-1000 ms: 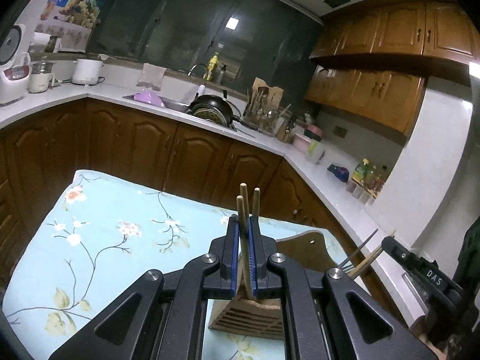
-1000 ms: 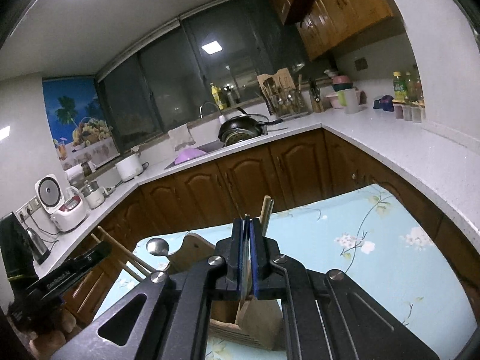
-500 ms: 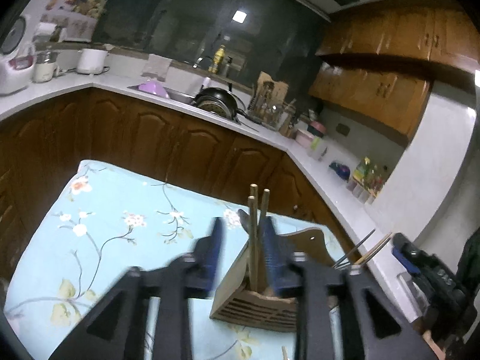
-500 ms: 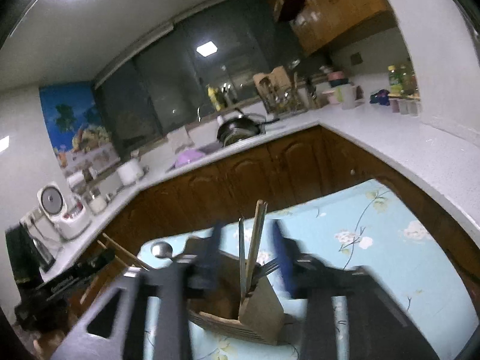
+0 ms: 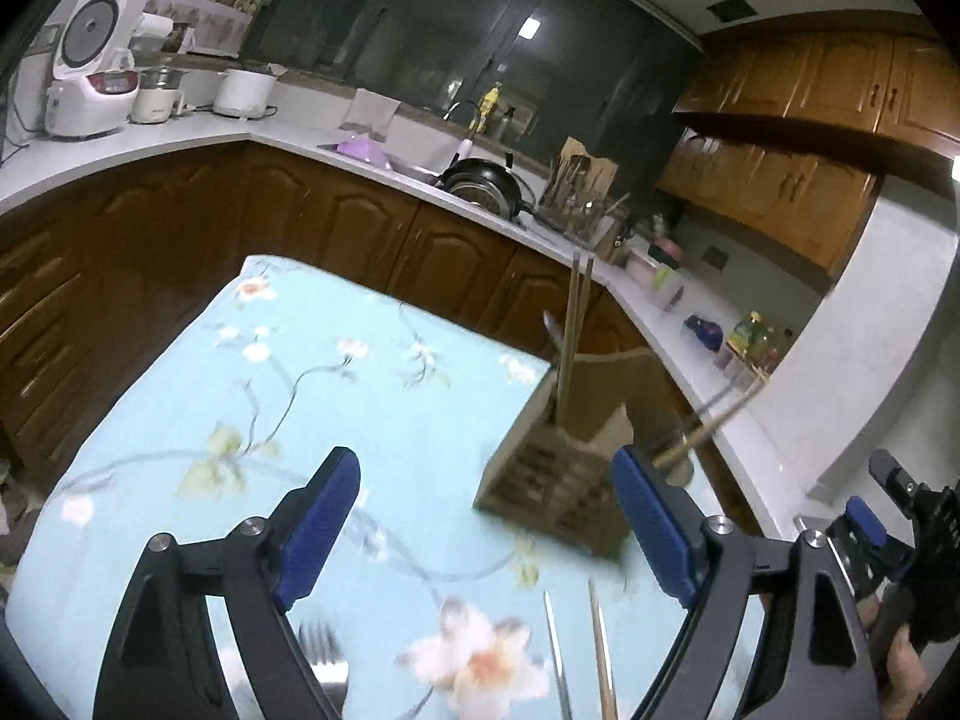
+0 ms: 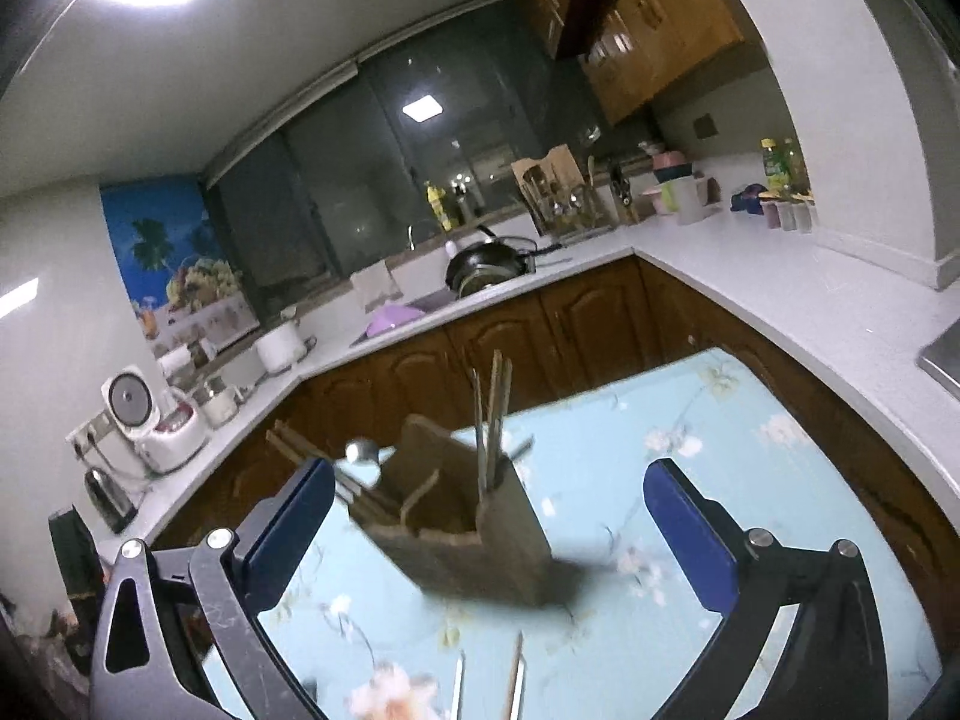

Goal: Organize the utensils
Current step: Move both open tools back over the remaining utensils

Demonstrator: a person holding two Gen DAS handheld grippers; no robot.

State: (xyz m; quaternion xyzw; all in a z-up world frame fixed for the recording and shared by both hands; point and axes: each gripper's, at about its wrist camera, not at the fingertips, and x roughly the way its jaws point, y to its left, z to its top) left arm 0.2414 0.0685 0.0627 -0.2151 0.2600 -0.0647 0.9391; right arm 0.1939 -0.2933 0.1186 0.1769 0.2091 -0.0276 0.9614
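Note:
A wooden utensil holder [image 5: 555, 483] [image 6: 468, 531] stands on the light blue floral cloth [image 5: 372, 396]. Chopsticks and a metal piece [image 5: 575, 330] [image 6: 493, 414] stand upright in it. More sticks [image 5: 714, 426] and a spoon [image 6: 360, 453] lean out of its other side. My left gripper [image 5: 489, 516] is opening, its blue pads apart and touching nothing, with the holder ahead of its right pad. My right gripper [image 6: 492, 531] is also opening, wide and free, with the holder ahead in the gap. A fork [image 5: 324, 654] and two loose sticks [image 5: 579, 654] [image 6: 489, 681] lie on the cloth near me.
An L-shaped white counter [image 5: 180, 141] on brown cabinets [image 5: 336, 222] wraps around the far side of the table. It carries a rice cooker [image 5: 90, 69], a sink with a black pan [image 5: 486, 183], a utensil rack [image 6: 555, 192] and bottles [image 6: 777, 165]. My right gripper [image 5: 888, 516] shows at the right edge.
Both grippers were shut on upright sticks in the holder. They have let them go, opened wide and drawn back; the sticks stay standing in the holder.

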